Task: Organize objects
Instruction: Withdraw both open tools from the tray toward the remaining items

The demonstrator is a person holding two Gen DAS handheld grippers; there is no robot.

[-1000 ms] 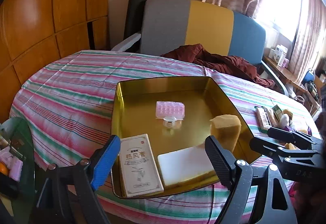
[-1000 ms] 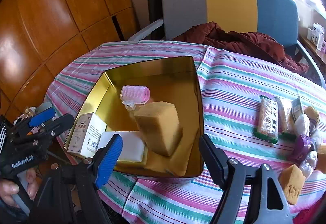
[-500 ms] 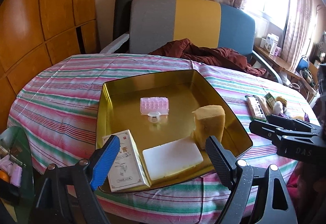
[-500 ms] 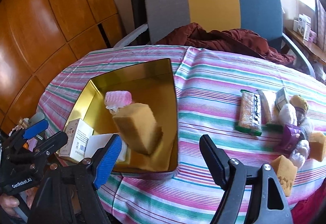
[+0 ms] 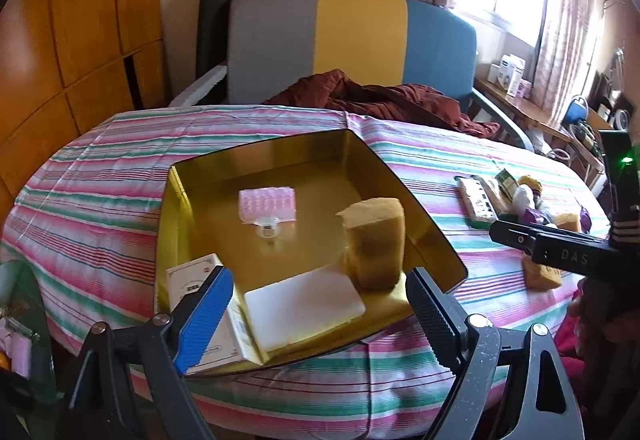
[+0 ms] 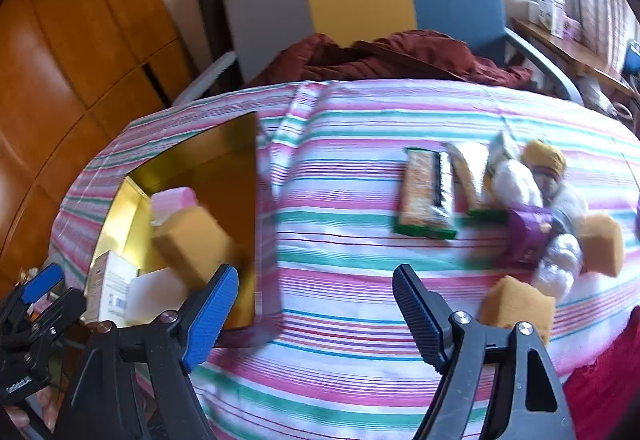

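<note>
A gold tin tray sits on the striped table. It holds a yellow sponge standing up, a pink pill case, a white flat block and a white carton. My left gripper is open and empty at the tray's near edge. My right gripper is open and empty above bare cloth right of the tray. Loose items lie at the right: a snack bar, a purple packet and two yellow sponges.
A grey, yellow and blue chair with a dark red cloth stands behind the table. Wood panels are at the left. A glass side table with small items is at the lower left.
My right gripper has swung to the right, away from the tray toward the pile of loose items. My left gripper has shifted slightly. The sponge stays in the tray.
</note>
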